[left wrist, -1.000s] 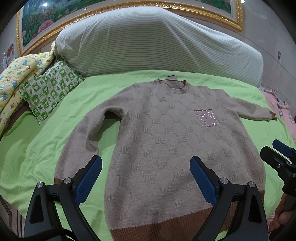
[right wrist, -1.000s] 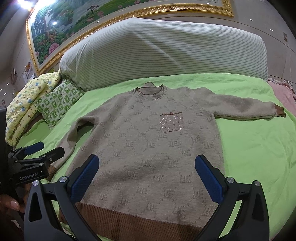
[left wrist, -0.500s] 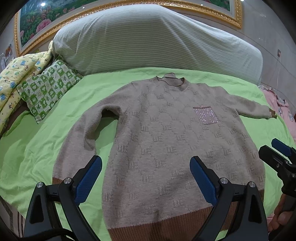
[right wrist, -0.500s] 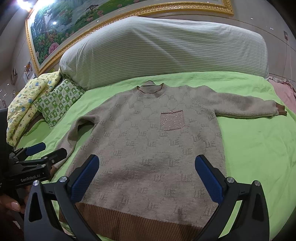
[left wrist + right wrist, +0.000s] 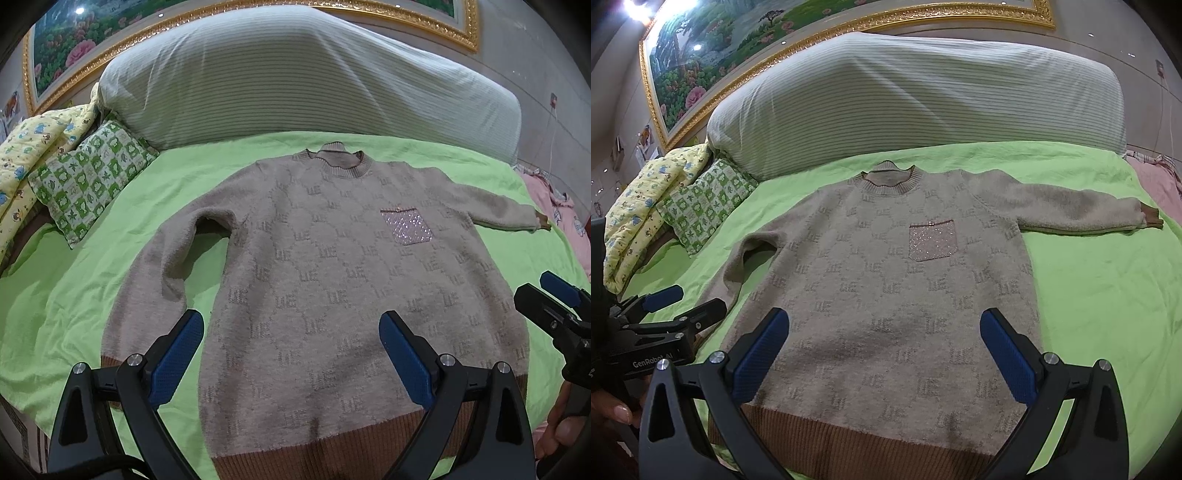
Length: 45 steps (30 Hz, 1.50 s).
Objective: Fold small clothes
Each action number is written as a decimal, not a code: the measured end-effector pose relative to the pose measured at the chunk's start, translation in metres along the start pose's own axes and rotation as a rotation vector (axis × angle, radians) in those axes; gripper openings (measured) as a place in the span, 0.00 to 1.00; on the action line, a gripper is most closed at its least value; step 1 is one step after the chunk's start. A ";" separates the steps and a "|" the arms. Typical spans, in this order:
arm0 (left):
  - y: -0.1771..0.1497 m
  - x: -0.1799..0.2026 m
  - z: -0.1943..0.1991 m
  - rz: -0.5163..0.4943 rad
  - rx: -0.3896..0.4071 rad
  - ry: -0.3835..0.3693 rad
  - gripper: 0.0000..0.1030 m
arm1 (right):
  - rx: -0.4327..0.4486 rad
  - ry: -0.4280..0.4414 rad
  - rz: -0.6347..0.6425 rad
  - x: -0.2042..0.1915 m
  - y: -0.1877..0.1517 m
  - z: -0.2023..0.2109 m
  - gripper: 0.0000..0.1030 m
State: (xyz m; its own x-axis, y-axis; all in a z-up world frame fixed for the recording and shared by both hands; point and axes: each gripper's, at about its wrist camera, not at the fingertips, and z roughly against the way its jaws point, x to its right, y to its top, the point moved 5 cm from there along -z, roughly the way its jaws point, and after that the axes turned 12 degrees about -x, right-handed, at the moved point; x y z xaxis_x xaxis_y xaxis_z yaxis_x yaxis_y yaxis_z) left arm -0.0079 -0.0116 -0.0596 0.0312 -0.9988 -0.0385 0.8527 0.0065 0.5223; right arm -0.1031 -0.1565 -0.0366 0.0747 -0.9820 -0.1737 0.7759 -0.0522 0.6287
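Observation:
A beige knit sweater [image 5: 332, 273] with a brown hem and a sparkly chest pocket [image 5: 406, 229] lies face up, spread flat on a green sheet [image 5: 92, 280]. It also shows in the right wrist view [image 5: 886, 295]. Its left sleeve bends down along the body; its right sleeve [image 5: 1078, 214] stretches out sideways. My left gripper [image 5: 291, 347] is open and empty above the hem's left half. My right gripper [image 5: 886, 347] is open and empty above the hem. Each gripper shows at the edge of the other's view.
A big striped bolster [image 5: 295, 81] lies along the head of the bed. A green checked pillow [image 5: 88, 181] and a yellow quilt [image 5: 33, 147] sit at the far left. Pink cloth [image 5: 561, 218] lies at the right edge. A framed painting [image 5: 738, 48] hangs behind.
Both grippers have edged slightly forward over the sweater, staying open. The sweater has not moved.

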 end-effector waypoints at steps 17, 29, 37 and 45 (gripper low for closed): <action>0.000 0.005 -0.017 -0.011 -0.045 -0.001 0.94 | -0.043 0.009 -0.017 0.009 -0.006 -0.014 1.00; 0.005 0.014 -0.035 -0.026 -0.084 -0.006 0.94 | -0.072 0.013 -0.062 0.028 -0.004 -0.025 1.00; 0.030 0.023 -0.058 -0.027 -0.131 -0.011 0.94 | -0.063 -0.014 -0.184 0.084 0.011 -0.028 1.00; 0.093 0.043 -0.100 0.000 -0.177 -0.043 0.94 | -0.002 -0.075 -0.453 0.227 0.052 -0.025 1.00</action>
State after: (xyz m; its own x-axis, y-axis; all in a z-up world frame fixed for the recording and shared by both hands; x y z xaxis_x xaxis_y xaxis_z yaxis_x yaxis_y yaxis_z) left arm 0.1251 -0.0492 -0.0974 0.0124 -0.9999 0.0000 0.9313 0.0116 0.3641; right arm -0.0301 -0.3778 -0.0618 -0.3176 -0.8708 -0.3753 0.7214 -0.4788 0.5004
